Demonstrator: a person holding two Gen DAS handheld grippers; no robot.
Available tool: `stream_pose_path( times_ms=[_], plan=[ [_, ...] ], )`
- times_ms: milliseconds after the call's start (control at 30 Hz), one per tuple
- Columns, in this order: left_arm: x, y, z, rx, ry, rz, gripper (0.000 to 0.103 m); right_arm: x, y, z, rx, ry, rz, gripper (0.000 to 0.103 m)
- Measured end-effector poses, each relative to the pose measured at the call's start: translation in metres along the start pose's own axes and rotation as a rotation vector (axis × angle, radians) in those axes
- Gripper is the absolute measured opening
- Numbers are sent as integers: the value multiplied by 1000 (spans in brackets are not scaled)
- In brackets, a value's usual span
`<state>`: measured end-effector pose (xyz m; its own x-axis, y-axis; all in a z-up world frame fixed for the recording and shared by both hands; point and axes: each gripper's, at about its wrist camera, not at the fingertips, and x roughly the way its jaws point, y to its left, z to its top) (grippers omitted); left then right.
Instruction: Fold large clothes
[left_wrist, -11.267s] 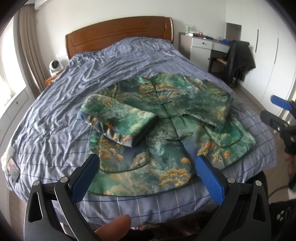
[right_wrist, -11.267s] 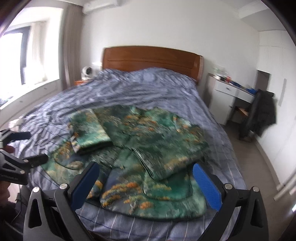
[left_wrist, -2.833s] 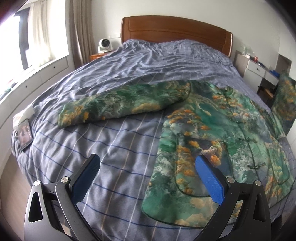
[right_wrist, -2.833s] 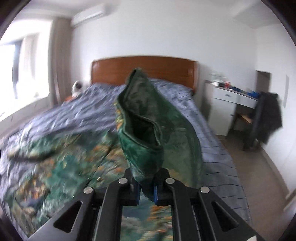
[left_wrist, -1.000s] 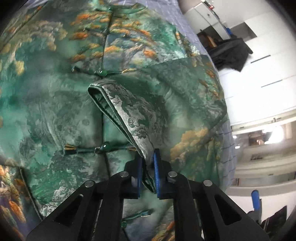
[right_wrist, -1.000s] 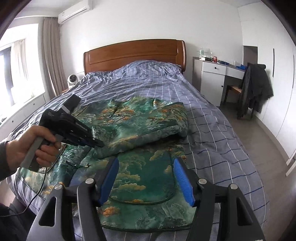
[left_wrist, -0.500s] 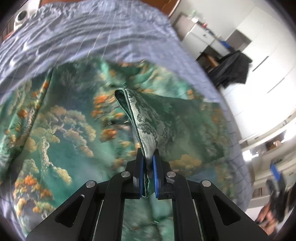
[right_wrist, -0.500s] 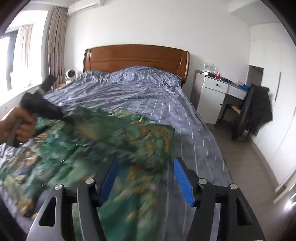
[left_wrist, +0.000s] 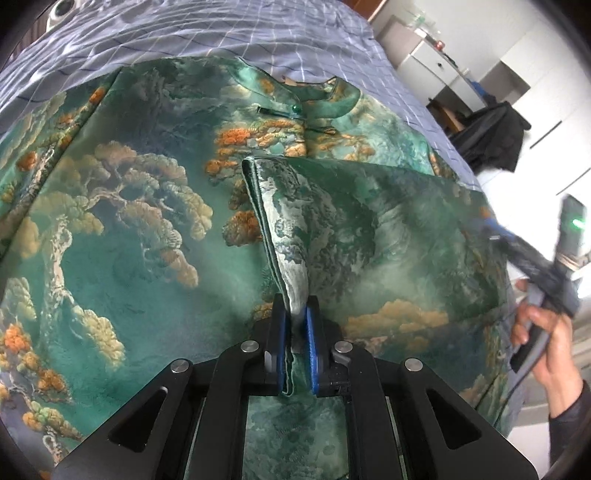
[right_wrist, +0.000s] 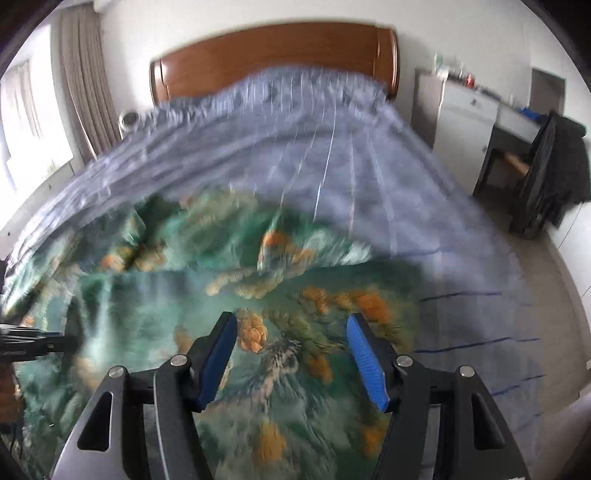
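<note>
Blue checked bedspread (right_wrist: 332, 155) under the jacket (left_wrist: 122, 236) — left gripper (left_wrist: 295, 339) pinching its sleeve (left_wrist: 332, 221), right gripper (right_wrist: 291, 354) seemingly spread — blurred.

Green brocade jacket (left_wrist: 122, 229) with orange-and-cream tree pattern, spread front-up on the bed, collar far from the fingers, one sleeve (left_wrist: 354, 229) folded across the chest, its cuff pinched between the left fingers (left_wrist: 281, 343).

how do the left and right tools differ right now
The left tool is shut, pinching a sleeve of the green jacket; the right tool is open and holds nothing. The left tool touches fabric, while the right tool hovers above the jacket, its view blurred. Both have black frames with blue pads.
</note>
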<state>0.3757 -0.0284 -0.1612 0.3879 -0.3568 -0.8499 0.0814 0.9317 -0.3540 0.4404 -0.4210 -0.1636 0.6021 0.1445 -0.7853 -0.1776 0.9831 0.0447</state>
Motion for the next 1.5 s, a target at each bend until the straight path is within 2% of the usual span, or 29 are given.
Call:
stream_pose_path(
  times_ms=[67, 133, 333, 600, 767, 900, 967, 1067, 1133, 1167, 1200, 1233, 1400, 1500],
  plan=[
    [1, -4, -2, 19, -6, 14, 8, 31, 4, -5, -2, 95, -23, 63],
    [2, -7, -1, 42, -11, 33, 9, 49, 6, -12, -3, 149, -34, 64],
    [9, -11, 1, 65, -19, 49, 10, 44, 11, -9, 3, 156, -60, 64],
    [11, -6, -3, 72, -23, 43, 11, -21, 31, -38, -106, 181, -9, 64],
    [12, -8, -5, 75, -24, 54, 12, 3, 28, -53, -93, 228, -13, 64],
    [13, -11, -5, 89, -27, 66, 14, 15, 35, -61, -123, 194, -49, 66],
    [11, -13, -6, 92, -39, 79, 18, 13, 34, -62, -118, 181, -44, 66],
    [3, -12, -11, 80, -55, 86, 38, 6, 29, -62, -100, 158, -24, 66],
    [-7, -10, -16, 72, -60, 76, 67, -3, 27, -62, -89, 134, -16, 68],
    [-14, -9, -19, 72, -67, 69, 72, -10, 26, -62, -78, 124, -14, 71],
    [-23, -9, -23, 79, -78, 67, 76, -17, 26, -61, -66, 112, -21, 81],
    [-33, -9, -29, 94, -90, 69, 77, -22, 26, -60, -55, 95, -29, 85],
    [-79, -1, -59, 136, -143, 90, 86, -69, 37, -61, -36, 17, -42, 85],
    [-97, 6, -78, 152, -163, 130, 87, -97, 48, -68, -29, -9, -25, 85]
  ],
)
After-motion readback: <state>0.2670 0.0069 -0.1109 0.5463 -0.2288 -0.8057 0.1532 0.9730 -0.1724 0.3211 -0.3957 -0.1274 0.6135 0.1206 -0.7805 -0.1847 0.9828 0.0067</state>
